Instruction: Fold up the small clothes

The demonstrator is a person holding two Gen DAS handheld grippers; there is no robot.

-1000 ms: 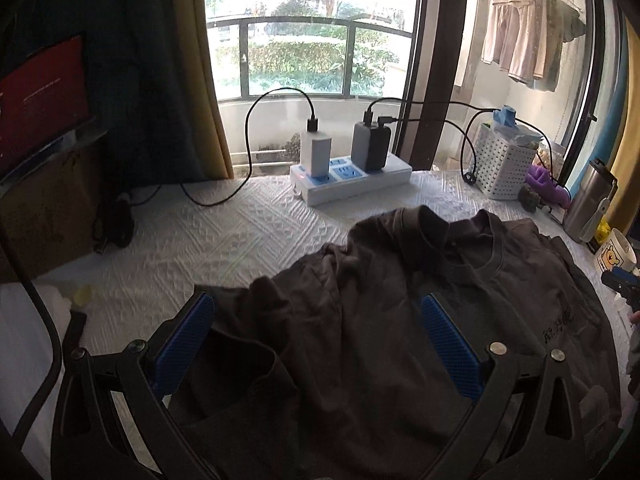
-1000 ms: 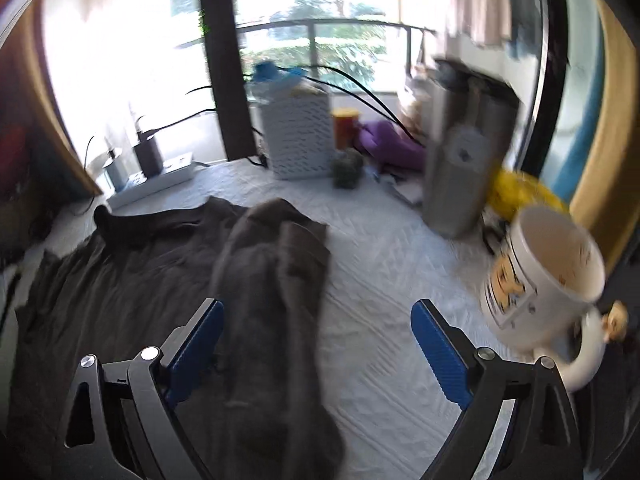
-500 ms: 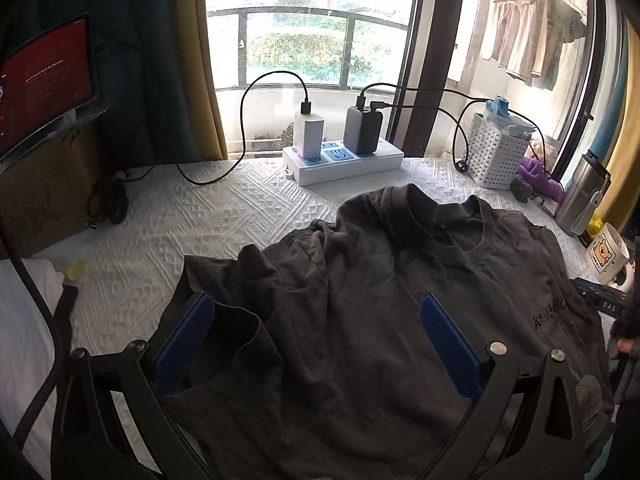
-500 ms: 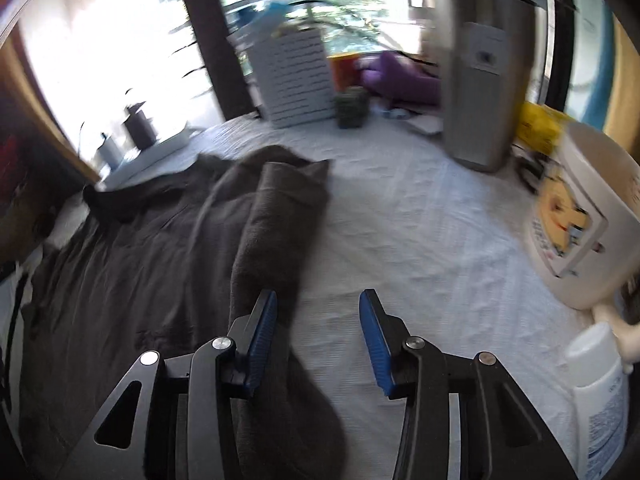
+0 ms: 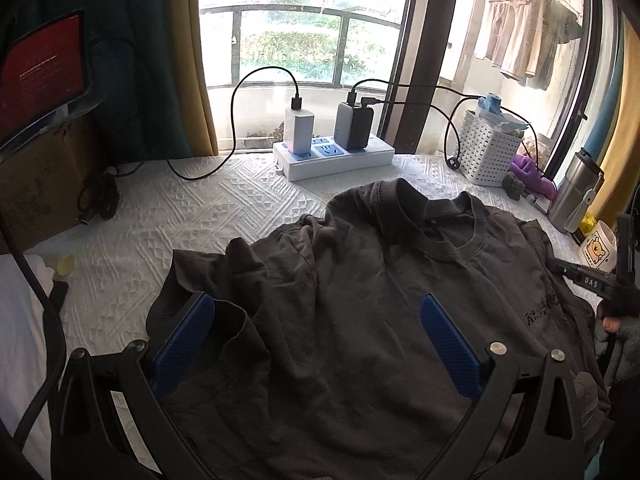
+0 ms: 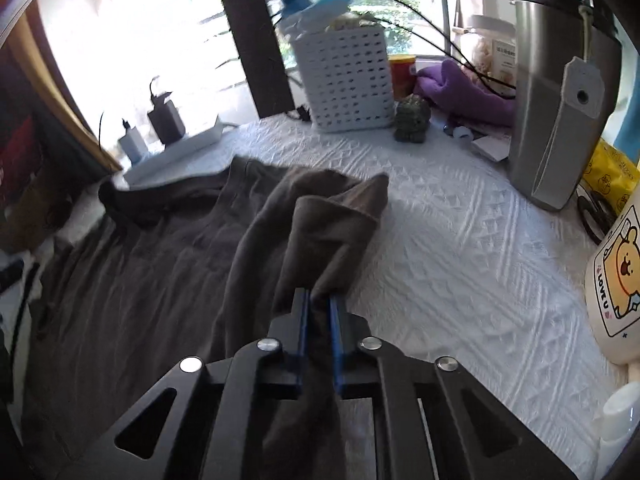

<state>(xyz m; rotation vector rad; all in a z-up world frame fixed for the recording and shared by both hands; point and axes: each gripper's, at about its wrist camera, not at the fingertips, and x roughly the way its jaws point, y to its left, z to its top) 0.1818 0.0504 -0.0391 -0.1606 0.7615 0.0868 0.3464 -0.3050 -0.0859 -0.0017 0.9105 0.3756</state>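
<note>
A dark grey T-shirt [image 5: 360, 300] lies spread, front up and wrinkled, on the white quilted table cover [image 5: 180, 216]. My left gripper [image 5: 316, 336] is open above the shirt's lower left part, blue pads wide apart, holding nothing. My right gripper [image 6: 319, 308] is shut on the shirt's right sleeve [image 6: 328, 232], which is bunched up between the blue pads. The right gripper also shows at the right edge of the left wrist view [image 5: 596, 280].
A white power strip [image 5: 332, 156] with chargers and cables stands at the back. A white perforated basket [image 6: 344, 76], a purple cloth [image 6: 464, 92], a steel flask [image 6: 560, 92] and a bear mug [image 6: 616, 288] crowd the right side. A red-screen tablet [image 5: 40, 76] stands at left.
My right gripper closed from wide open onto the shirt's right sleeve. My left gripper pulled back and up a little, staying open.
</note>
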